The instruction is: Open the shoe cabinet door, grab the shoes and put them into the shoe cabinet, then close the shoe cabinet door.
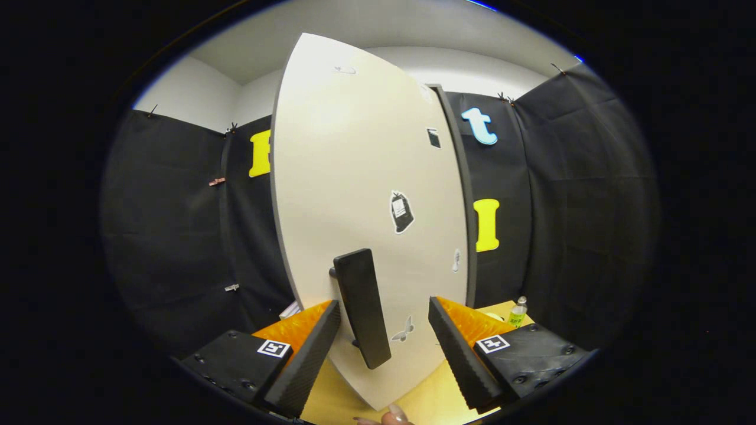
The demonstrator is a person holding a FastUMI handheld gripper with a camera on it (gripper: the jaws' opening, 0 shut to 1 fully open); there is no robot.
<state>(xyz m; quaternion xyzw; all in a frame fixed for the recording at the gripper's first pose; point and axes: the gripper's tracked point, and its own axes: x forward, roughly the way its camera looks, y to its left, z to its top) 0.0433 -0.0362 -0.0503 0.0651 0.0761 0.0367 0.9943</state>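
The door (360, 195) is standing swung out toward the camera, its outer edge at about 11 o'clock and its hinged side at about 1 o'clock against the cabinet (458, 195) frame, so the inside is hidden behind it. Whether it is swinging open or shut cannot be told; the shoes' place cannot be told either.

The handle (362, 307) is sticking out from the door's lower face, a long bar leaning from 12 toward 5 o'clock, placed low where a grip can pull or push the panel about its hinge.

The gripper (384, 348) is pointing straight at that bar, probably lined up to take it. Its fingers are spreading wide, the handle lying between them nearer the left one, with neither pressing on it. A bottle (518, 311) is standing on the table (431, 401) at 3 o'clock beyond the right finger.
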